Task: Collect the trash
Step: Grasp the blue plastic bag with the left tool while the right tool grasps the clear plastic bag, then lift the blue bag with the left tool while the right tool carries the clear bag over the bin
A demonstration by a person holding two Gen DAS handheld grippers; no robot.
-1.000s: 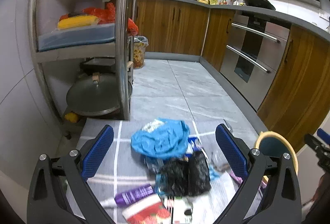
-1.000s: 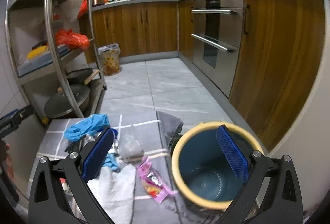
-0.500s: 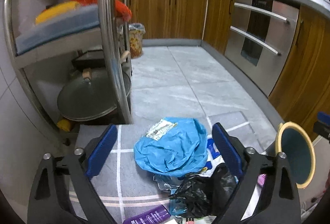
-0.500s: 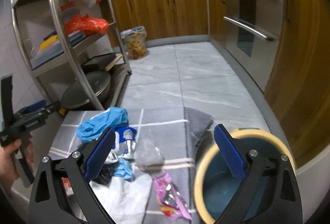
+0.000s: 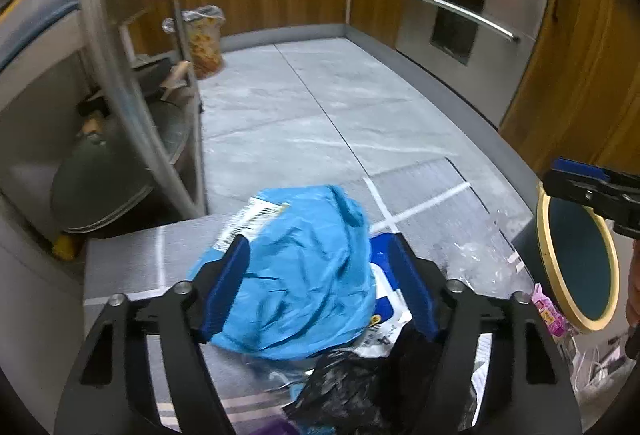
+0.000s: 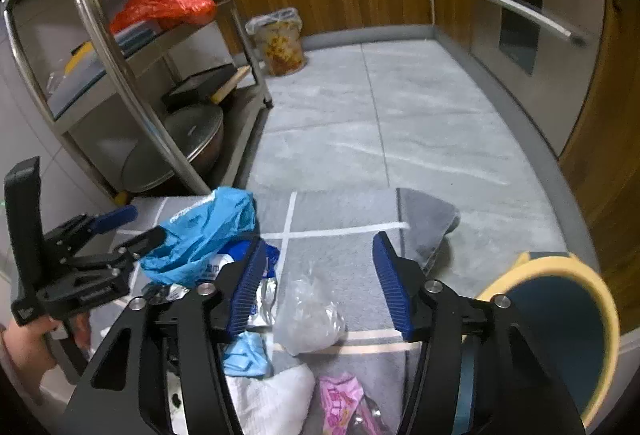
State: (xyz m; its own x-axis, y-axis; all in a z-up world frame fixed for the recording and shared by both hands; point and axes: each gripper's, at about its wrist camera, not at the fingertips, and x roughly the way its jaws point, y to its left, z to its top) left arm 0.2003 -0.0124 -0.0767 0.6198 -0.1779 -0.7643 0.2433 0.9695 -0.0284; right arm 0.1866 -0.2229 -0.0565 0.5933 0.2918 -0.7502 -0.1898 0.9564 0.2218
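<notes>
A crumpled blue plastic bag (image 5: 296,275) with a white label lies on top of a trash pile on the grey mat (image 5: 120,267). My left gripper (image 5: 322,275) straddles it, jaws closing, and I cannot see the pads pressing it. Under it lie a white and blue packet (image 5: 386,295) and a black bag (image 5: 348,391). My right gripper (image 6: 320,283) hangs over a clear plastic bag (image 6: 308,315), jaws closing, pads apart from it. A pink wrapper (image 6: 340,399) and white paper (image 6: 272,399) lie nearer. The blue bin with a yellow rim (image 6: 532,267) stands to the right.
A steel rack (image 6: 120,47) stands at the left, with a lidded pan (image 6: 180,147) on its bottom shelf. A lined waste basket (image 6: 280,43) is by the far cabinets. An oven front (image 6: 532,15) and wooden cabinets line the right. The mat's far corner (image 6: 428,219) is folded over.
Both grippers have come down and forward onto the trash pile, and their jaws have narrowed. The blue bag now sits between the left pads, the clear bag under the right ones.
</notes>
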